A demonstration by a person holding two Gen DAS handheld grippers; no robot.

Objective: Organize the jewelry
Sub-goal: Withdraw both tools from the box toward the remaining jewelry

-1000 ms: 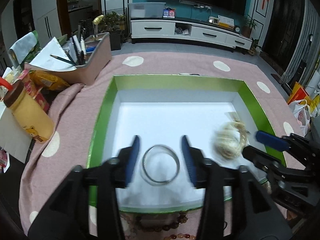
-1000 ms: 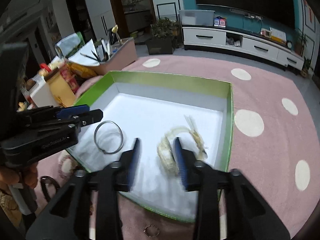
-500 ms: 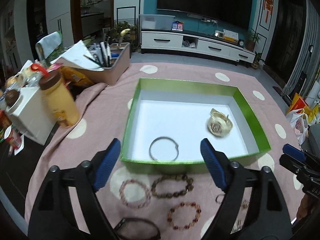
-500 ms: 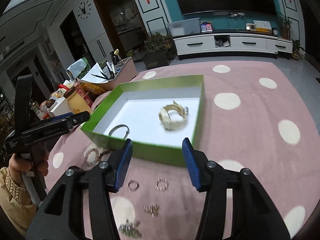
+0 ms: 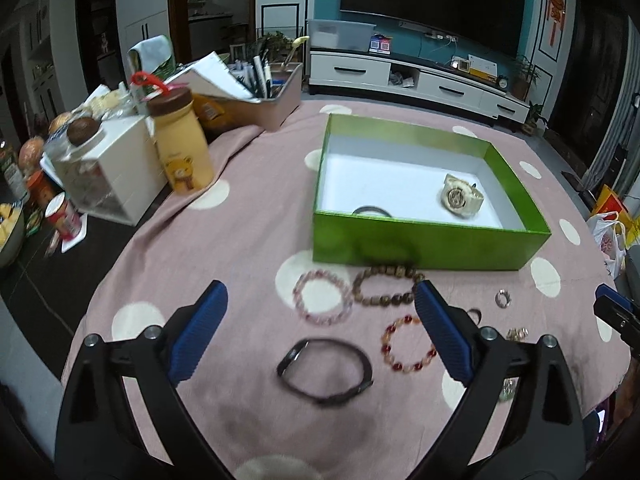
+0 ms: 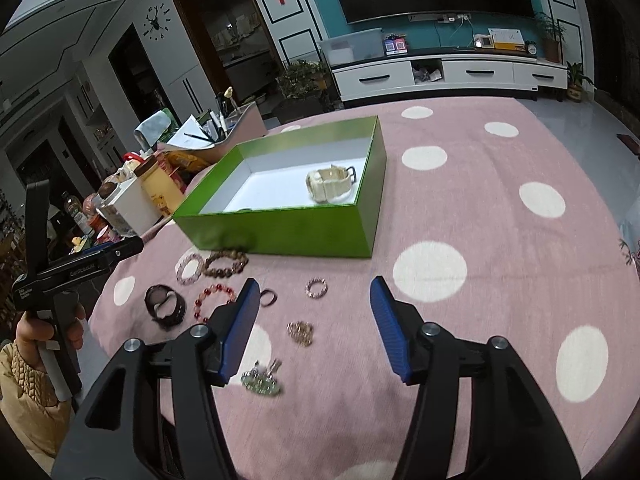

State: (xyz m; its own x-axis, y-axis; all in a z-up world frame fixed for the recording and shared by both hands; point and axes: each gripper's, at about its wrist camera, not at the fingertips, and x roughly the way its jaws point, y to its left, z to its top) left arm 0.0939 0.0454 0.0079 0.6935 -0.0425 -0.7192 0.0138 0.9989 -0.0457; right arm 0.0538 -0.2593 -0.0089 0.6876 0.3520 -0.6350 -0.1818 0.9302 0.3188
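A green box [image 5: 432, 240] [image 6: 280, 232] with a white floor holds a cream watch [image 5: 460, 198] [image 6: 330, 184] and a silver bangle [image 5: 372, 211]. On the pink cloth in front lie a pink bead bracelet [image 5: 322, 297], a brown bead bracelet [image 5: 386, 286], a red bead bracelet [image 5: 408, 348] [image 6: 214, 298], a black band [image 5: 324, 372] [image 6: 164, 304], rings [image 6: 316, 287] and small trinkets [image 6: 260, 378]. My left gripper [image 5: 320, 332] is open and empty above the black band. My right gripper [image 6: 314, 324] is open and empty above the rings.
A yellow bottle [image 5: 182, 146], a white box [image 5: 108, 168], snacks and a pink tray of pens [image 5: 264, 96] crowd the table's left side. The table edge drops off at left. A TV stand [image 5: 416, 80] stands behind.
Both grippers have pulled back and up from the box, left the bangle and the watch inside it, and opened wider. The loose bracelets and rings now show below them.
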